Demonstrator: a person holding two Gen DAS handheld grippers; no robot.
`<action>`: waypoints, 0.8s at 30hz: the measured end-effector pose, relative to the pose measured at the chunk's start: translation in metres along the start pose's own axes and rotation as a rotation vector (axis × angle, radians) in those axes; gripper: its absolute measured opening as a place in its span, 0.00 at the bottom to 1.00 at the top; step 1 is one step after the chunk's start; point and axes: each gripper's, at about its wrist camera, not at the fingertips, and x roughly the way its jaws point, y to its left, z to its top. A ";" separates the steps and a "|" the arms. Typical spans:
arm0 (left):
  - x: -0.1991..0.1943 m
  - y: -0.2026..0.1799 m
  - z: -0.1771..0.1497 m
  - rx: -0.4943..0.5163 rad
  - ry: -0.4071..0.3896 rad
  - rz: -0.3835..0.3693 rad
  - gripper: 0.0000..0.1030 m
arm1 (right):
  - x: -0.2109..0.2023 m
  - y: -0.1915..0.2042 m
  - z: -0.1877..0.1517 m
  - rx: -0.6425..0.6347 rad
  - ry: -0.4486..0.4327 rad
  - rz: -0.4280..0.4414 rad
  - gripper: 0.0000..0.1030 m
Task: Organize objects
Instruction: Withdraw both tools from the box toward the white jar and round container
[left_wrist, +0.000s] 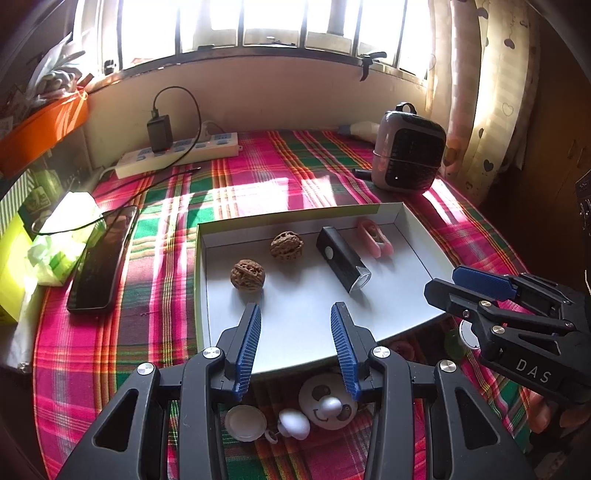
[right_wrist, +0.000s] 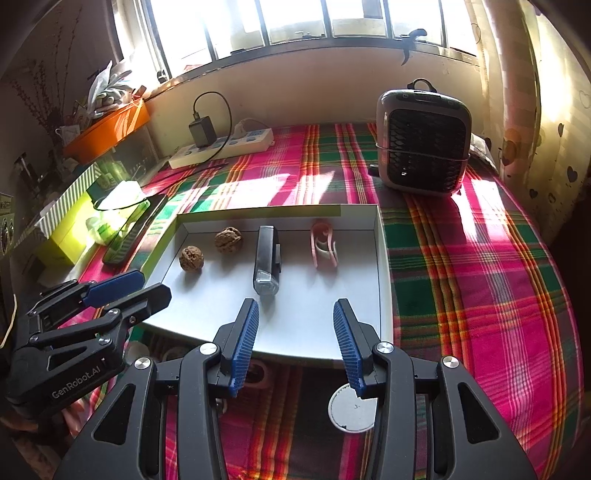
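A white tray (left_wrist: 413, 243) (right_wrist: 380, 266) lies on the plaid cloth. In it are two walnuts (left_wrist: 248, 275) (left_wrist: 287, 246), a black flashlight (left_wrist: 341, 258) (right_wrist: 266, 258) and a pink clip (left_wrist: 375, 236) (right_wrist: 323, 242). My left gripper (left_wrist: 295, 317) is open and empty over the tray's near edge. My right gripper (right_wrist: 295, 314) is open and empty, also over the near edge. Below the tray in the left wrist view lie a panda-face toy (left_wrist: 328, 400), a white egg shape (left_wrist: 294, 424) and a small white lid (left_wrist: 245, 422). A white disc (right_wrist: 351, 413) lies under my right gripper.
A small heater (left_wrist: 408, 147) (right_wrist: 423, 142) stands at the back right. A power strip (left_wrist: 177, 153) with a charger lies at the back left. A black phone (left_wrist: 101, 258), a tissue pack (left_wrist: 62, 236) and boxes sit at the left.
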 end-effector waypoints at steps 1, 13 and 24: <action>-0.002 0.000 -0.003 0.001 -0.003 0.003 0.37 | -0.002 0.001 -0.002 -0.005 -0.004 -0.003 0.42; -0.017 0.002 -0.031 0.008 -0.033 0.031 0.37 | -0.013 0.001 -0.027 -0.020 -0.028 -0.013 0.43; -0.019 0.012 -0.051 -0.005 -0.034 0.042 0.37 | -0.026 -0.006 -0.043 -0.017 -0.064 -0.024 0.48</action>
